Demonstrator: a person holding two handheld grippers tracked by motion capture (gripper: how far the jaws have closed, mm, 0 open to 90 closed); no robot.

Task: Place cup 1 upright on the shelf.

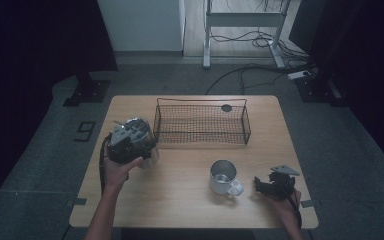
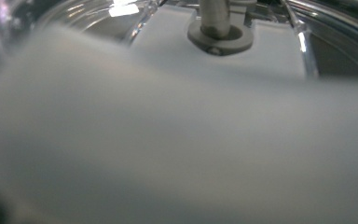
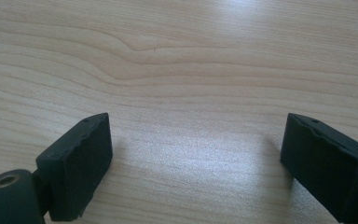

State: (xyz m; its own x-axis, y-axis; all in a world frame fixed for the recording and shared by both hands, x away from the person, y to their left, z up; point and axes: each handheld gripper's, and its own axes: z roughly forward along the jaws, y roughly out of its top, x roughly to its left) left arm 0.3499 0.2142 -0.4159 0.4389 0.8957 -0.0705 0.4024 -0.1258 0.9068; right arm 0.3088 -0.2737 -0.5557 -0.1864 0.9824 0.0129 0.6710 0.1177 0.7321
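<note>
Forearms come in from the bottom of the high view, each hand carrying a gripper over the wooden table (image 1: 190,200). At the table's near right corner the right gripper (image 1: 258,184) lies low, its jaws pointing toward a metal mug (image 1: 223,176) that stands just beside them, the mug's handle turned toward that gripper without touching it. From the right gripper view the two black jaws stand well apart with bare wood grain between them and nothing held. Over on the left side of the table, the left gripper (image 1: 130,137) sits on top of a clear glass jar (image 1: 141,141) with a shiny metal rim, and the hand wraps around from below. Seen through the left gripper view, a blurred grey-white surface lies right against the lens, with the jar's (image 2: 335,42) glass wall and bright rim curving behind it and a grey post set in a round collar near the top; I cannot tell whether those jaws are apart or clamped on the jar. Behind both, toward the far edge, a black wire basket (image 1: 202,123) rests on the table, close to the jar and well apart from the mug
</note>
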